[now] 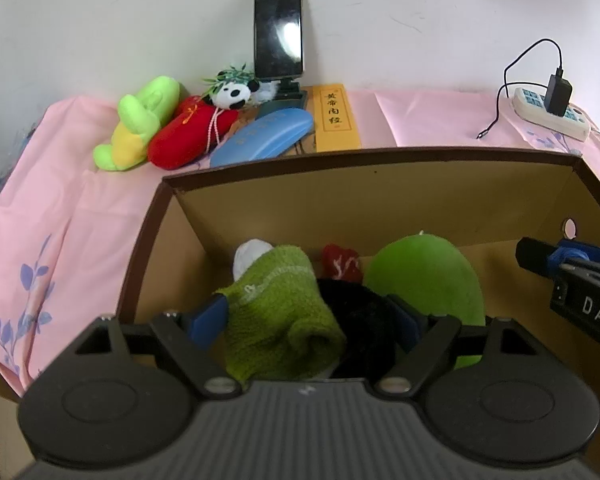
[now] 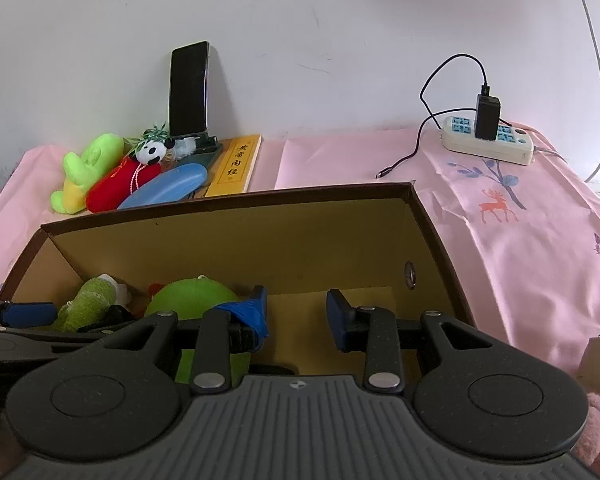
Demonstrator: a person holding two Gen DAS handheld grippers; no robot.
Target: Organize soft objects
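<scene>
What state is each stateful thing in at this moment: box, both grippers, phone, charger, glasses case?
Cardboard box: open, no lid on, soft toys inside.
Left gripper: jaws wide, around a green knitted toy in the box.
Right gripper: open, empty, over the box.
Phone: screen dark, upright on a stand.
Charger: plugged into the power strip, cable end loose.
Blue glasses case: closed.

Ahead of me a plain white wall [image 2: 340,20] runs the whole width, scuffed in a few places and evenly lit by soft light. My worktop is draped in a pink cloth [image 2: 520,240] printed with blue branches and an orange deer. At the back a dark phone [image 1: 278,30] stands upright on its stand against the wall. To the right lies a white power strip [image 2: 488,144] with a black charger [image 2: 488,118] plugged in, its cable looping down onto the cloth.
</scene>
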